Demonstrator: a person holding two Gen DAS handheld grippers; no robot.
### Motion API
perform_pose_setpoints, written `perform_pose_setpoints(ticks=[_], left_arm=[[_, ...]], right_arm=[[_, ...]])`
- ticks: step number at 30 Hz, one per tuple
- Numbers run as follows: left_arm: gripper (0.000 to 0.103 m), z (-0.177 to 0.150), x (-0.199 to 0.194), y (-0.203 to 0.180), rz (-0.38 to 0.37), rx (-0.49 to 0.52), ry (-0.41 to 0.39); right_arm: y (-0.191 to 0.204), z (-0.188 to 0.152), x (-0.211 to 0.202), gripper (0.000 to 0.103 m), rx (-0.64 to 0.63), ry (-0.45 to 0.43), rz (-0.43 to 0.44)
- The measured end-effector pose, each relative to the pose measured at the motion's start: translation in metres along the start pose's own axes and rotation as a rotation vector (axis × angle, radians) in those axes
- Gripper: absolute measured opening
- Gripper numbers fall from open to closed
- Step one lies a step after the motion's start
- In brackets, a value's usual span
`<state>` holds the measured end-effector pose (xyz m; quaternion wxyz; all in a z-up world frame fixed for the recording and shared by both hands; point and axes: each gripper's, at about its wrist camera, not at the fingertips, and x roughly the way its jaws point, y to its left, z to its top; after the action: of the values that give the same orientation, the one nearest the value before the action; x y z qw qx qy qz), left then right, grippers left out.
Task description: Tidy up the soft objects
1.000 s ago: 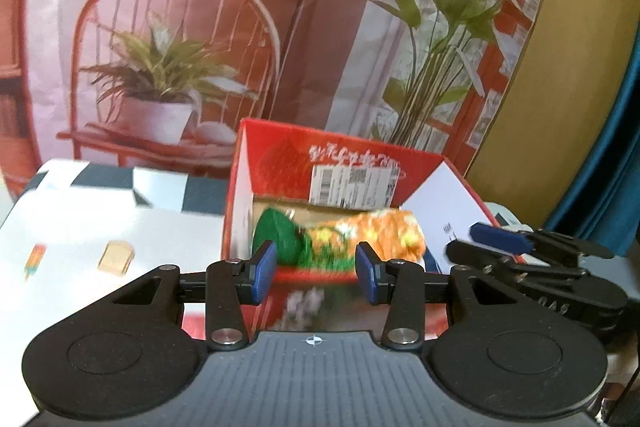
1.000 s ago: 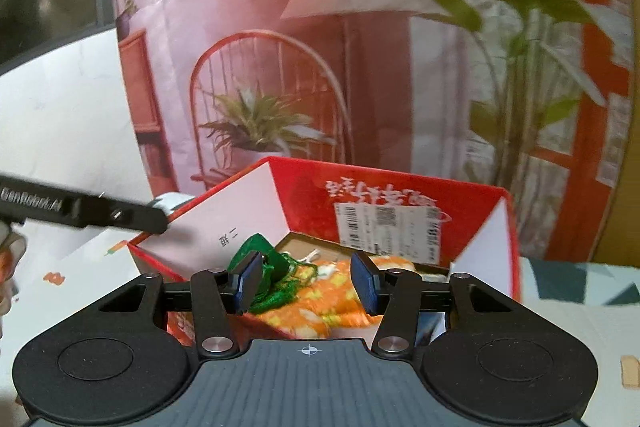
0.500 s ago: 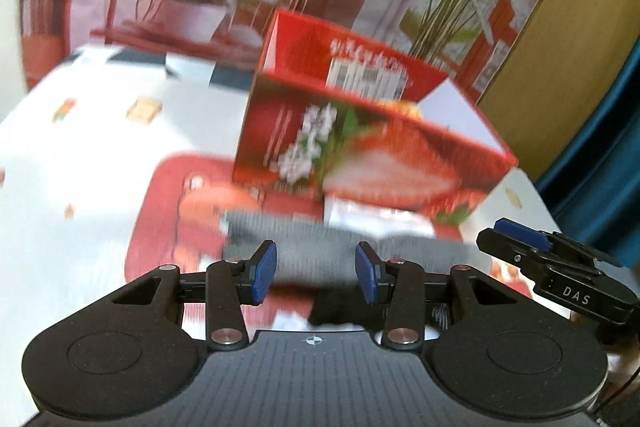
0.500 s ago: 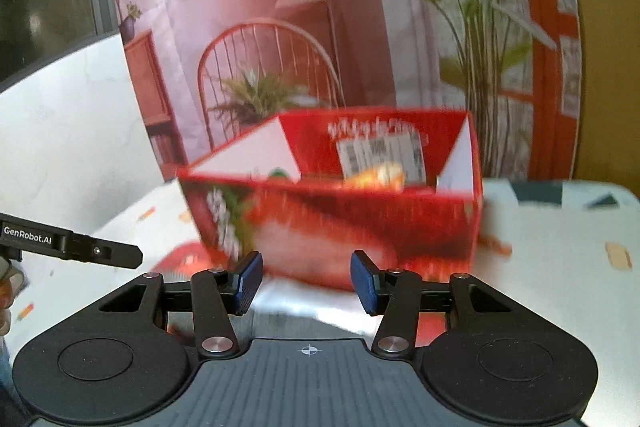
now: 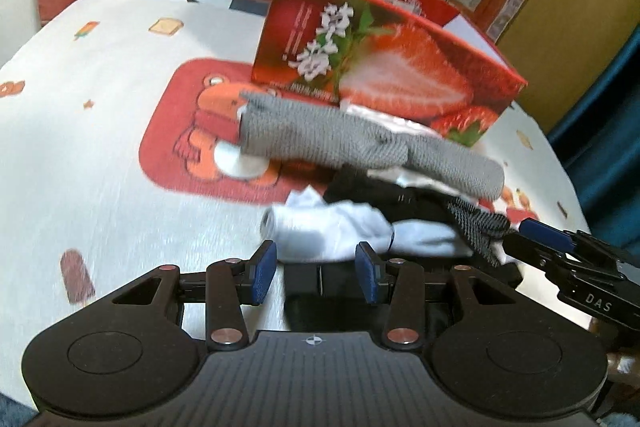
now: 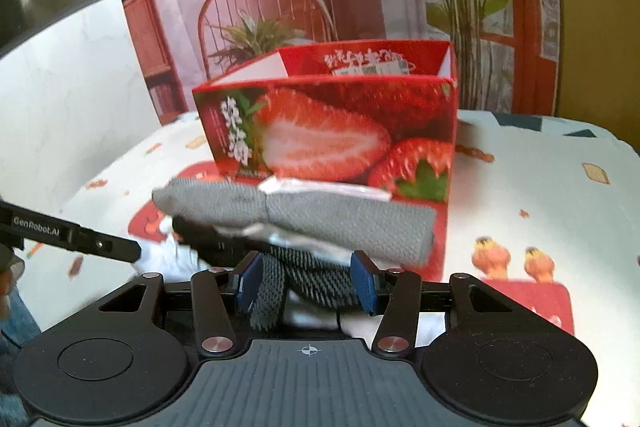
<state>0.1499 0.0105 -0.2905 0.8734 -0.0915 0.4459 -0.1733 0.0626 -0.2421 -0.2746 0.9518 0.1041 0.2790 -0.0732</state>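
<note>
A pile of socks, topped by a grey rolled sock point(image 5: 360, 143), lies mid-frame on the table point(image 5: 100, 131), touching the strawberry box point(image 5: 384, 67). Left claw point(image 5: 316, 271) and right claw point(image 6: 306, 281) both stand spread, pinching nothing.

Each camera sat just behind its own hand-held gripper, looking forward and downward along the fingers. The left view faced the strawberry box point(image 5: 384, 67) from its left corner, the right view faced its front squarely. Both sat close and shared the box, the grey sock point(image 6: 320, 223) and the bench point(image 5: 100, 131).
</note>
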Motion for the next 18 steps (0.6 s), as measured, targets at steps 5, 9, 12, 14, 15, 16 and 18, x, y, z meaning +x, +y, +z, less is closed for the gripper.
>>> perform_pose_setpoints(ticks=[5, 9, 12, 14, 15, 16, 18], left_arm=[[0.045, -0.012, 0.008, -0.004, -0.001, 0.015, 0.037], [0.045, -0.019, 0.014, -0.007, 0.013, 0.021, 0.052], [0.045, -0.025, 0.015, -0.009, 0.027, 0.031, 0.057], [0.045, -0.026, 0.014, -0.009, 0.030, 0.036, 0.049], [0.045, -0.026, 0.014, -0.008, 0.031, 0.035, 0.047], [0.045, -0.026, 0.013, -0.008, 0.030, 0.034, 0.046], [0.045, -0.027, 0.013, -0.007, 0.030, 0.035, 0.044]], right_arm=[[0.001, -0.017, -0.008, 0.046, 0.025, 0.042, -0.012], [0.000, -0.027, -0.008, 0.046, 0.037, 0.079, -0.039], [-0.004, -0.032, -0.010, 0.046, 0.059, 0.087, -0.051], [-0.006, -0.034, -0.011, 0.046, 0.070, 0.090, -0.064], [-0.008, -0.034, -0.011, 0.046, 0.075, 0.091, -0.069], [-0.009, -0.035, -0.011, 0.046, 0.082, 0.093, -0.076], [-0.012, -0.036, -0.010, 0.046, 0.094, 0.095, -0.092]])
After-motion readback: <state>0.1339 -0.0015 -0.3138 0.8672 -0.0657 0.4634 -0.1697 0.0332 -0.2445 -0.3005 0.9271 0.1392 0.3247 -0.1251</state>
